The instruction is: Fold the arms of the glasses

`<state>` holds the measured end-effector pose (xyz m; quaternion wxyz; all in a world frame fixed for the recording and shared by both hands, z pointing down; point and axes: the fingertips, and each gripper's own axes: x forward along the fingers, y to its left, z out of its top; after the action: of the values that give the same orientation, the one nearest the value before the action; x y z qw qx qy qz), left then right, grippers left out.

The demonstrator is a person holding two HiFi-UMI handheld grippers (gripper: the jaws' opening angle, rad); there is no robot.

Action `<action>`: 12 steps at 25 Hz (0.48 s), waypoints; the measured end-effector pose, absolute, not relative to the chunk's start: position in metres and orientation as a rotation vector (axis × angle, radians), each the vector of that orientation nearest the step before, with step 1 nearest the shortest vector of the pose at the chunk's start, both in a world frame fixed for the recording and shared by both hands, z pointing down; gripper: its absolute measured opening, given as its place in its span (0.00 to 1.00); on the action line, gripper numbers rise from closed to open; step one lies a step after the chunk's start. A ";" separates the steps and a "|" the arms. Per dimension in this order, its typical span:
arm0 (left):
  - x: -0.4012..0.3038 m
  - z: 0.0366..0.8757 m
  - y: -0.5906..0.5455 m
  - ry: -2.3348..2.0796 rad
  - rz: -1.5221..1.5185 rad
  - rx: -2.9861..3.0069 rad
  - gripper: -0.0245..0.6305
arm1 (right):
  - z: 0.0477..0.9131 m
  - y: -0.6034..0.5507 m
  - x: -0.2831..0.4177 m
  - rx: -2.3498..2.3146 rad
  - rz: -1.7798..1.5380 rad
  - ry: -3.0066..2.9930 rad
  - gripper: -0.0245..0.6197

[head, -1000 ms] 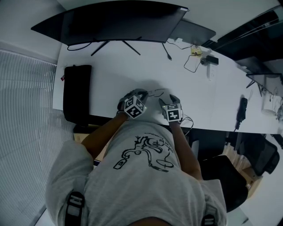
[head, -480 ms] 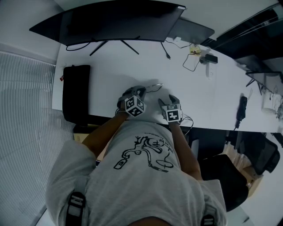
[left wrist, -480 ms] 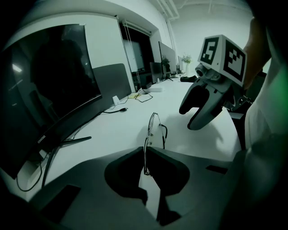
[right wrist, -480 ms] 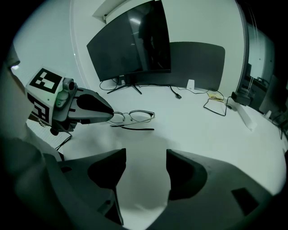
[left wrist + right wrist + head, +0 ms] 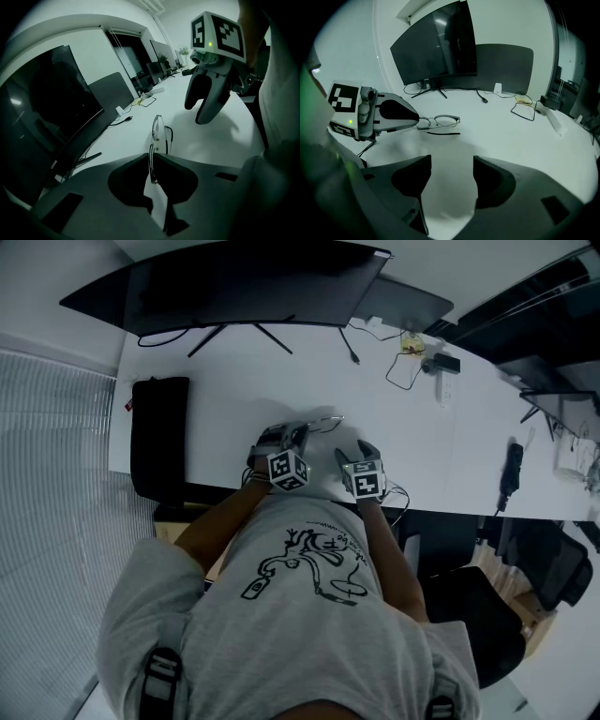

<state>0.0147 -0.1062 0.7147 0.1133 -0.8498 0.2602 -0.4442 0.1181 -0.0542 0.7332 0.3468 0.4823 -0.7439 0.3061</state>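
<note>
Thin-framed glasses (image 5: 322, 420) lie on the white desk (image 5: 234, 390) just past the two grippers. My left gripper (image 5: 298, 433) is shut on one end of the frame; in the left gripper view the rim (image 5: 157, 133) runs out from between the closed jaws (image 5: 151, 161). In the right gripper view the glasses (image 5: 440, 121) face me with one arm (image 5: 443, 133) lying loose in front, and the left gripper (image 5: 415, 119) holds their left end. My right gripper (image 5: 352, 452) stands open to the right of the glasses, nothing between its fingers (image 5: 451, 161).
A wide dark monitor (image 5: 244, 287) stands at the back of the desk, a dark panel (image 5: 405, 306) beside it. A black pouch (image 5: 159, 437) lies at the left. Cables and small devices (image 5: 422, 367) sit at the back right. The desk's front edge runs under my hands.
The left gripper has turned and shifted slightly, and the glasses have moved a little away from me. The right gripper has stayed in place.
</note>
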 end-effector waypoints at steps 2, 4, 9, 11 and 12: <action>0.015 0.716 -0.104 0.756 -1.307 -2.482 0.09 | 0.733 -0.054 0.119 1.251 0.792 -1.930 0.49; 0.016 0.717 -0.102 0.749 -1.307 -2.486 0.10 | 0.733 -0.053 0.120 1.252 0.791 -1.931 0.49; 0.020 0.717 -0.096 0.737 -1.307 -2.510 0.16 | 0.732 -0.051 0.122 1.255 0.795 -1.936 0.49; 0.020 0.717 -0.095 0.736 -1.309 -2.517 0.17 | 0.733 -0.051 0.122 1.257 0.793 -1.936 0.49; 0.021 0.717 -0.095 0.736 -1.309 -2.522 0.17 | 0.732 -0.051 0.123 1.258 0.792 -1.937 0.49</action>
<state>0.0207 -0.0948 0.7165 0.1030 -0.8546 0.2494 -0.4436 0.1225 -0.0512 0.7322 0.3429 0.4839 -0.7452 0.3047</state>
